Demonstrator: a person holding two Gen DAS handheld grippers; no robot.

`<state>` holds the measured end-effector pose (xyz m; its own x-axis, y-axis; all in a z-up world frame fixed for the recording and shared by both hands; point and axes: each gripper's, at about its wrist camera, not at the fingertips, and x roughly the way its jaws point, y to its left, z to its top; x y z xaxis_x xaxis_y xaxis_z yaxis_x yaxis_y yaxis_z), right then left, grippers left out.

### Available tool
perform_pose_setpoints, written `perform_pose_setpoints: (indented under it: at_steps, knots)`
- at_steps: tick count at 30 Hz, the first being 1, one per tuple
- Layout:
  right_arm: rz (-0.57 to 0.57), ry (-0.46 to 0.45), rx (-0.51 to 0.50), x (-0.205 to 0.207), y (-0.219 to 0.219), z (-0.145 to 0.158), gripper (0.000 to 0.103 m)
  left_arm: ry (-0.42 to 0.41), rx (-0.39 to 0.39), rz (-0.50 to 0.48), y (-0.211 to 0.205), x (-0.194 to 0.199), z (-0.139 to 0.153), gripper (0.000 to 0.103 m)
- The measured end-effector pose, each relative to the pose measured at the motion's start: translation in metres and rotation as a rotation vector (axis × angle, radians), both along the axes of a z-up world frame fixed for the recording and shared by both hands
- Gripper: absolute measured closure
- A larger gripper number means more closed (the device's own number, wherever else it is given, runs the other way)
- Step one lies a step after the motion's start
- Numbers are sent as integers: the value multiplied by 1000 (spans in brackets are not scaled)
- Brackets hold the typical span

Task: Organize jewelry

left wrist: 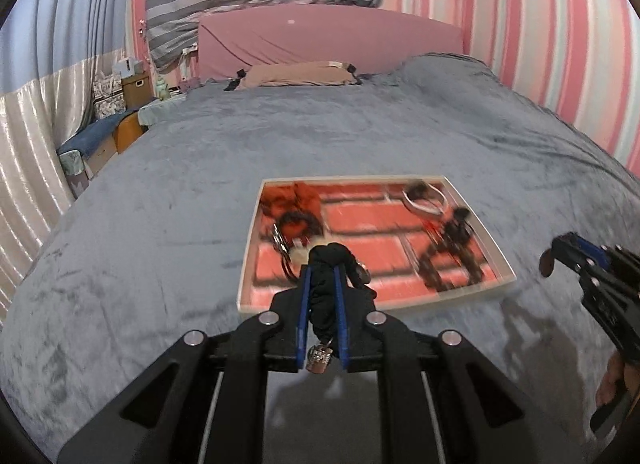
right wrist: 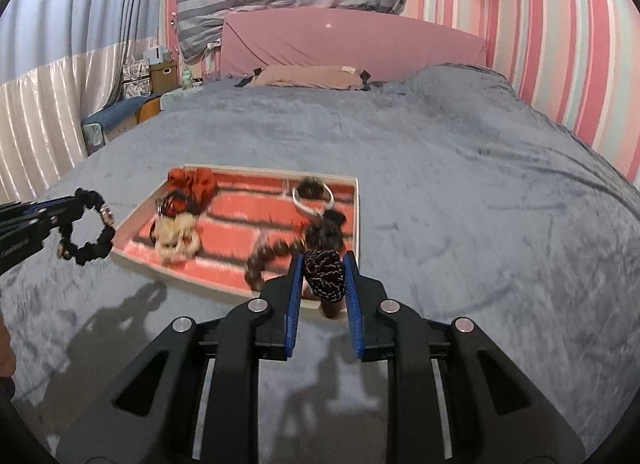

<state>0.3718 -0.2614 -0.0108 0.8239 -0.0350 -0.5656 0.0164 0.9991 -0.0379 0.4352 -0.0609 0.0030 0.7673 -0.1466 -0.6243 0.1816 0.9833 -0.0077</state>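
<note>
1. My left gripper [left wrist: 323,270] is clamped on a black scrunchie [left wrist: 326,288] with a small silver charm [left wrist: 319,358], held over the tray's [left wrist: 496,260] near left corner
2. My right gripper [right wrist: 324,264] pinches a dark speckled scrunchie [right wrist: 325,276] above the tray's near right corner
3. The tray sits mid-bed on the grey blanket [right wrist: 460,223], its red lining blurred
4. Inside it: a rust scrunchie [right wrist: 192,181] at the far left corner, a cream one [right wrist: 176,242] near the left edge, a silver bangle [right wrist: 314,199] toward the far right corner
</note>
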Motion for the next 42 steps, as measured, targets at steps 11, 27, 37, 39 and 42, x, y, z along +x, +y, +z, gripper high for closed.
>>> perform_pose_setpoints:
  at_steps: [11,27,37,39,42]
  knots:
    - [9,46,43,71,11,-28,82,117,-29,27,12,82,-46,91]
    - [11,193,65,98,12,-96,81,201,54,72,19,101,-112,89]
    - [12,155,74,84,11,-84,43,114,64,64,15,72,-84,50]
    - [7,131,82,75,10,-74,33,89,61,58,14,58,-72,50]
    - [-7,83,95,54,7,-54,22,47,59,53,14,34,-54,40]
